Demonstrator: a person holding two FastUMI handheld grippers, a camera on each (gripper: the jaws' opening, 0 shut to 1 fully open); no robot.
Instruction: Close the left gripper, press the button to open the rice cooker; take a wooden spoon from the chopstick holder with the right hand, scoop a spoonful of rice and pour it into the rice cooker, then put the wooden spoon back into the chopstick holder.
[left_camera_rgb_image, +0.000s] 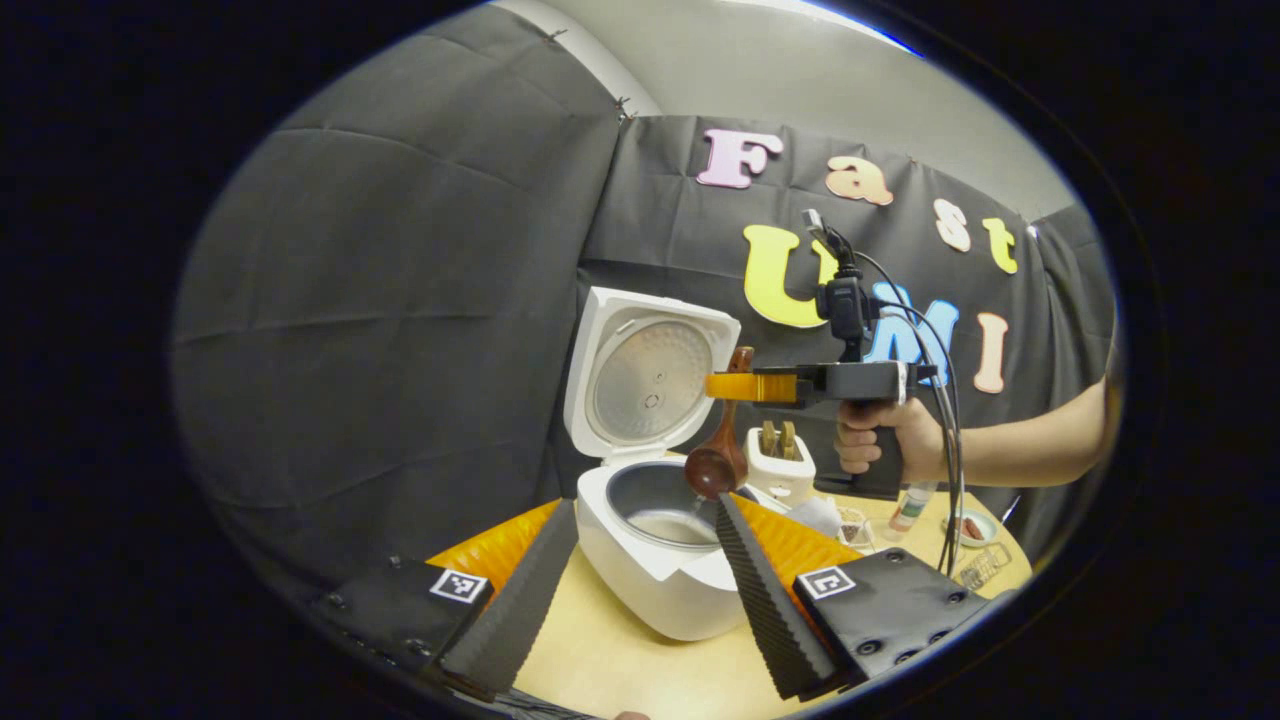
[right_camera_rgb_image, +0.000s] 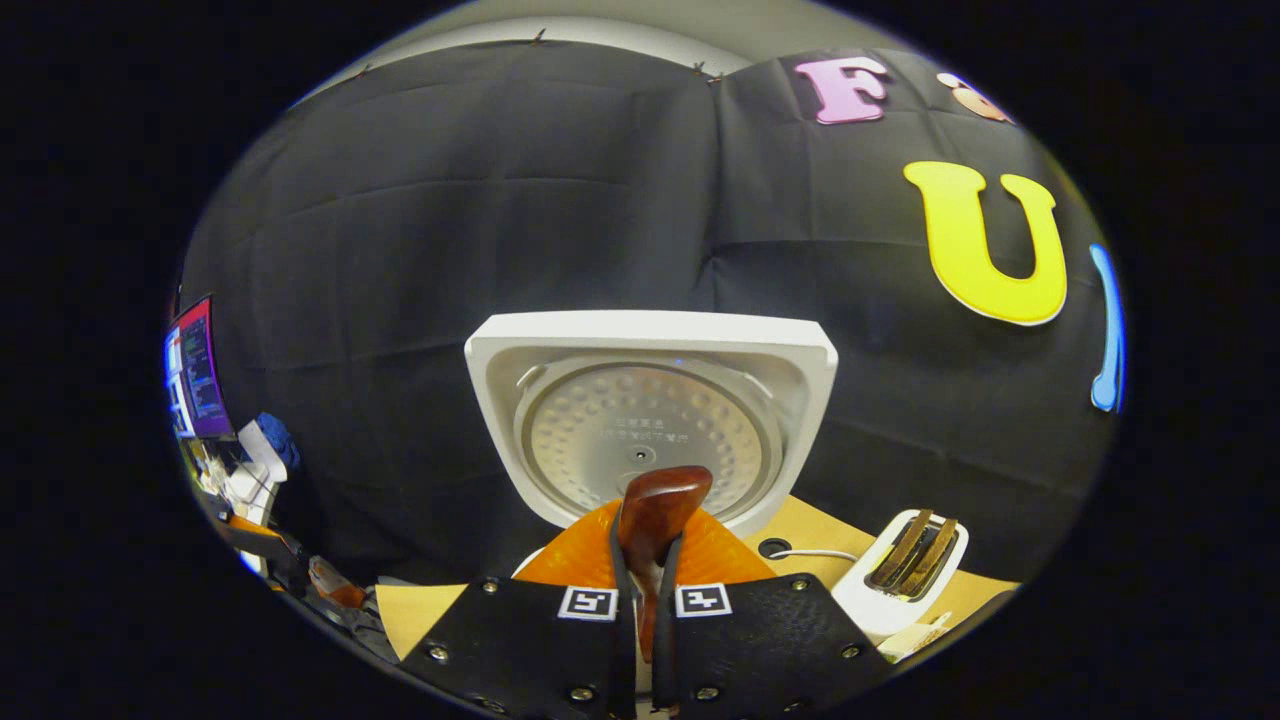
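The right gripper (left_camera_rgb_image: 735, 386) has its jaws clamped on the wooden spoon (left_camera_rgb_image: 722, 445), bowl hanging over the open rice cooker (left_camera_rgb_image: 655, 545) on the desk (left_camera_rgb_image: 620, 660). The left gripper (left_camera_rgb_image: 640, 590) waits, jaws wide. A loose grip could drop the spoon into the pot.

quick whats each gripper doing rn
left gripper: open, holding nothing, fingers either side of the rice cooker.
right gripper: shut on the wooden spoon.
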